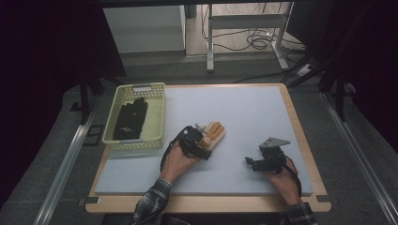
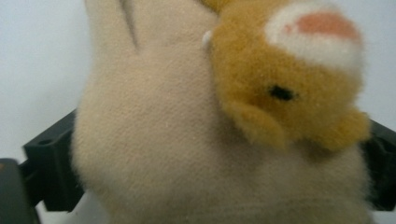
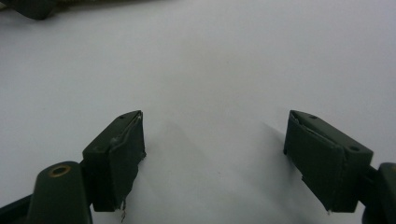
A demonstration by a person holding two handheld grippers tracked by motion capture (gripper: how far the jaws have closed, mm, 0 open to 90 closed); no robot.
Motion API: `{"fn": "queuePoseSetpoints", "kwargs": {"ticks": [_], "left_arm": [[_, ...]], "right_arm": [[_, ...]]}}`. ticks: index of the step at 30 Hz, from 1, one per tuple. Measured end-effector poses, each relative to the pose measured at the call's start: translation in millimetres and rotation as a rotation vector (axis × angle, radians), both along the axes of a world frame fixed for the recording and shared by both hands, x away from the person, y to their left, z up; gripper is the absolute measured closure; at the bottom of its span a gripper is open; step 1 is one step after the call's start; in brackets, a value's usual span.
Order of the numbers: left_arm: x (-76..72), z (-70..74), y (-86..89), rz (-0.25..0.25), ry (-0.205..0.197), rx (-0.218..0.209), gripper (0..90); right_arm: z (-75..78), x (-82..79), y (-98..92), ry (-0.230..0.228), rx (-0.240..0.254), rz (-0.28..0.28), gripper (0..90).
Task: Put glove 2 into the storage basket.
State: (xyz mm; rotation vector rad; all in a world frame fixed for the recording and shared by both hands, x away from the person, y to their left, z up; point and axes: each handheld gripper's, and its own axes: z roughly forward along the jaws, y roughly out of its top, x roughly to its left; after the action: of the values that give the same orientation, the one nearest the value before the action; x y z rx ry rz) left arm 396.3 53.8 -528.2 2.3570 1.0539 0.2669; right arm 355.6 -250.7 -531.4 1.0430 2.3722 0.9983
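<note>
Fuzzy cream glove (image 2: 154, 154) bears furry orange animal face (image 2: 289, 88).

Your left gripper (image 1: 205, 140) sits mid-table, jaws spread wide. Your right gripper (image 1: 249, 162) rests near the table's right edge, jaws wide apart.

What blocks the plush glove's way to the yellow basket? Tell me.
Nothing visible does. The plush glove lies on the grey mat at the left tool, its cuff between the open jaws. The mat between it and the yellow basket is bare. A black glove already lies in the basket.
</note>
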Motion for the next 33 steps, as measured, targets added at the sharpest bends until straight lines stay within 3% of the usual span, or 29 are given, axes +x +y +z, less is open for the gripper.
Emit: {"fn": "queuePoseSetpoints", "kwargs": {"ticks": [6,11,17,22,33], "left_arm": [[-1.7,2.9,2.2,-0.010,-0.005,-0.007,16.1],[-5.4,6.0,5.2,-0.015,-0.021,-0.019,41.2],[-7.6,8.0,5.0,-0.016,-0.017,-0.022,58.0],[-8.7,8.3,5.6,-0.014,-0.016,-0.035,65.5],[-6.7,14.7,8.1,0.003,-0.026,-0.050,71.4]], "right_arm": [[-0.1,0.0,0.0,0.000,0.000,0.000,19.8],[-0.2,-0.2,0.0,0.000,0.001,0.000,19.8],[-0.3,-0.2,0.1,-0.001,0.000,0.000,19.8],[-0.3,-0.3,0.1,-0.002,-0.001,-0.001,19.7],[-0.4,-0.4,0.1,-0.002,-0.001,-0.001,19.8]]}}
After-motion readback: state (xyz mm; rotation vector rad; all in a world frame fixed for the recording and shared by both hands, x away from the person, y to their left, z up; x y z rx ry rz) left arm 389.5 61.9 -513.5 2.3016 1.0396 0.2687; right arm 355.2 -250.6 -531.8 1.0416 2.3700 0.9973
